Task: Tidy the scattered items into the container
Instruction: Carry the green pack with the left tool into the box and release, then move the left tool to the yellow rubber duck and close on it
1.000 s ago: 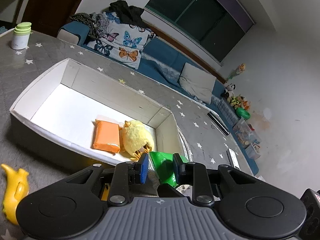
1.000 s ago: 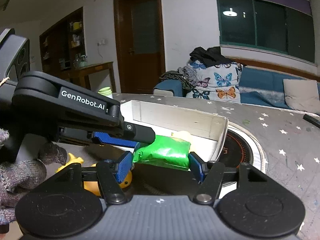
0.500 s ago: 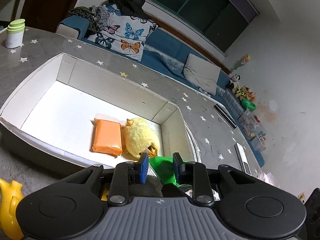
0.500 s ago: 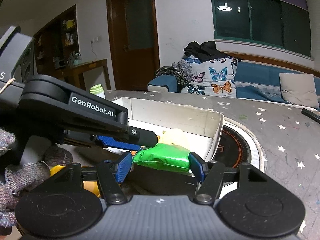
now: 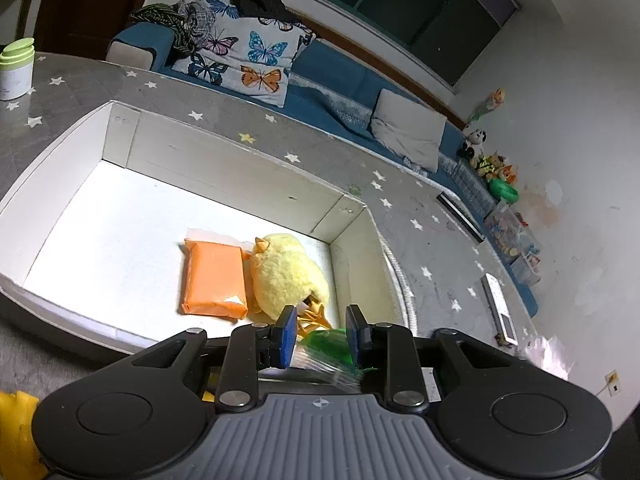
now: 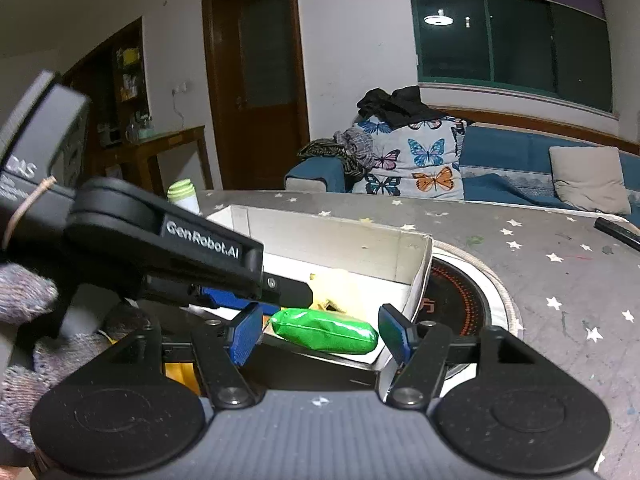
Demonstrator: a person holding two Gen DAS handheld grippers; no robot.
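Left wrist view: the left gripper [image 5: 320, 334] is hanging over the box [image 5: 240, 172], jaws apart, gripping nothing; the green packet [image 5: 330, 344] is blurring below.

Right wrist view: the right gripper [image 6: 320, 336] is spreading wide around the green packet [image 6: 326, 334], which is sitting just above the box's near wall [image 6: 320, 360]. It could catch that wall and tumble outside.

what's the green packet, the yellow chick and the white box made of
Green packet: looks like glossy plastic film; it shines and crinkles. Yellow chick: plush fabric, going by its fuzzy matte pile. White box: probably painted or coated cardboard; thin flat walls with folded corner flaps.
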